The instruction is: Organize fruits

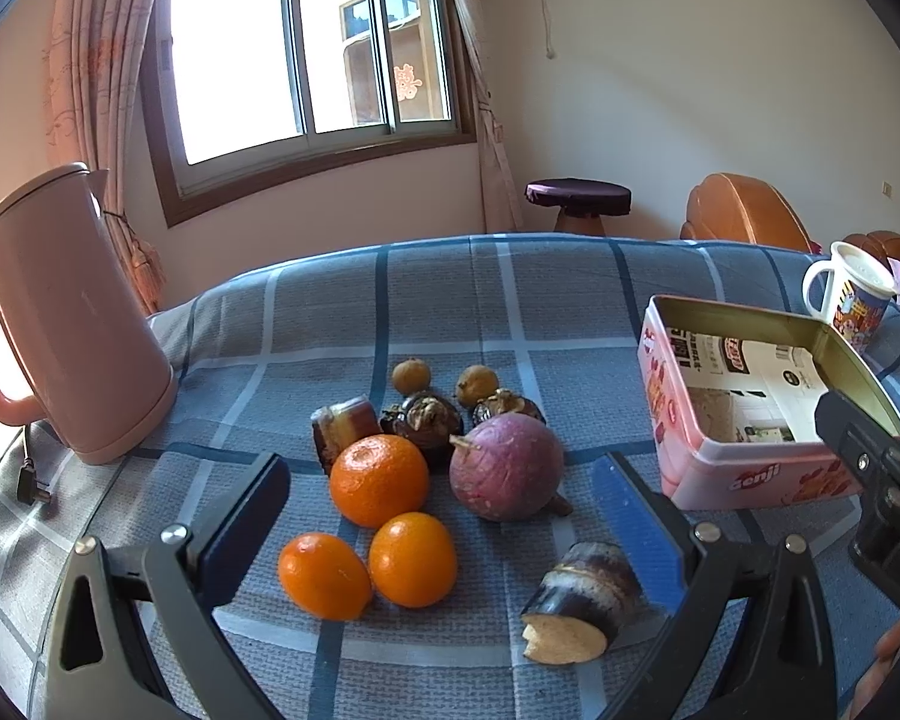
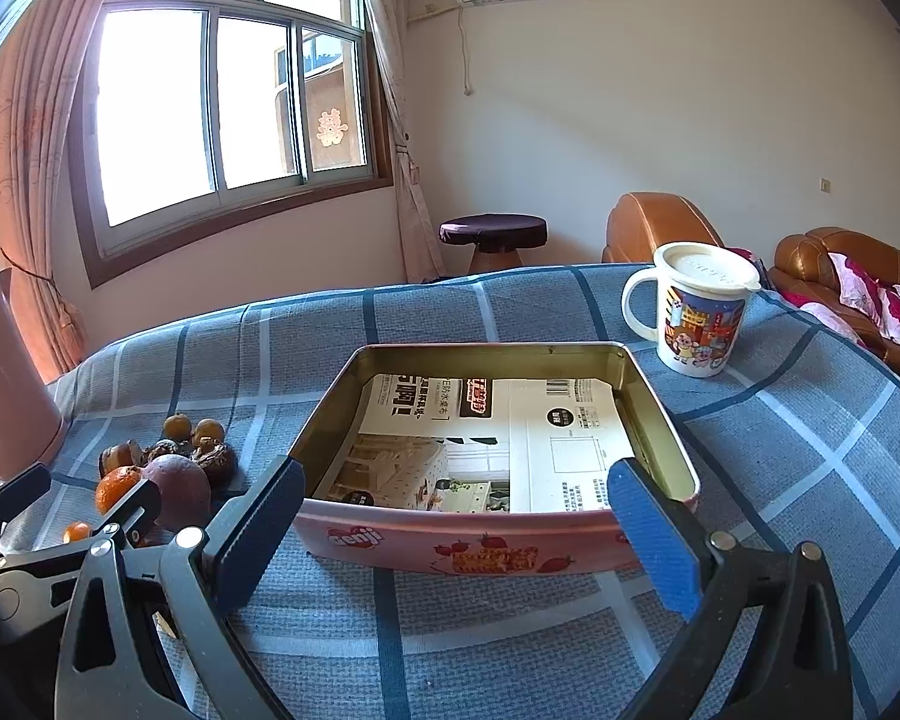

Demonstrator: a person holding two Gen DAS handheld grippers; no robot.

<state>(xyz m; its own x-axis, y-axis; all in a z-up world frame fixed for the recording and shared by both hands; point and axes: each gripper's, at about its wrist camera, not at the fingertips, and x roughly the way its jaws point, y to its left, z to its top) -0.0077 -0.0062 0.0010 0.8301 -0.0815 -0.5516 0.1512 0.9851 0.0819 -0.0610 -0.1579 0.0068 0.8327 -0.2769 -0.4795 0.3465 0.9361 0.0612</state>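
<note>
On checked cloth, three glossy oranges [image 1: 379, 480], purple round fruit [image 1: 506, 466], dark cut pieces [image 1: 582, 615]

The pink rectangular metal tin [image 2: 498, 546] stands open on top, only printed paper lining its floor, so its inside is free from above. Bare blue checked cloth on the counter [image 2: 450, 648] lies in front of it. The white lidded cartoon mug [image 2: 699, 312] stands apart behind its right far corner. To the left, 3 bright oranges [image 1: 379, 480], a purple round root [image 1: 506, 467] and dark smaller pieces crowd together, touching. The pink electric kettle [image 1: 72, 324] blocks the far left.
</note>
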